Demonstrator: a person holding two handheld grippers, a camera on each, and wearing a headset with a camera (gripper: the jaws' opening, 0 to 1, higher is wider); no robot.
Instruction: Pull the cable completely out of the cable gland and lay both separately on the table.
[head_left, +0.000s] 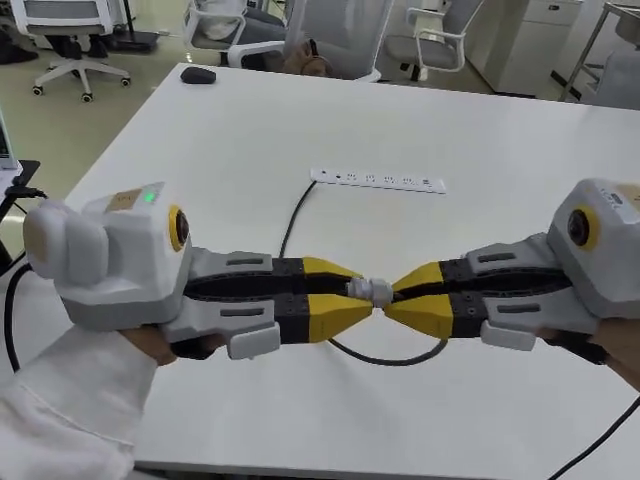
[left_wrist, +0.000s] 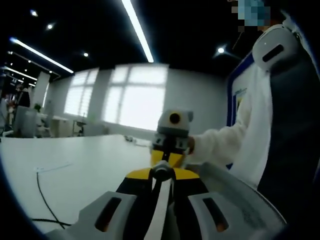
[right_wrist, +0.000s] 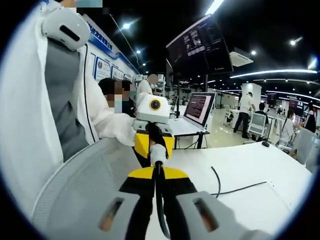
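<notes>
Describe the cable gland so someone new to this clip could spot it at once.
On the white table, in front of the power strip, the left gripper and right gripper meet tip to tip. The cable gland is the small pale-grey fitting pinched between their yellow tips, unlike the thin black cable looping beneath.

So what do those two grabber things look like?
The left gripper and right gripper match: chunky white-grey bodies, black middles and pointed yellow fingers. The left one has a small green light on top. The person wears a white sleeve.
</notes>
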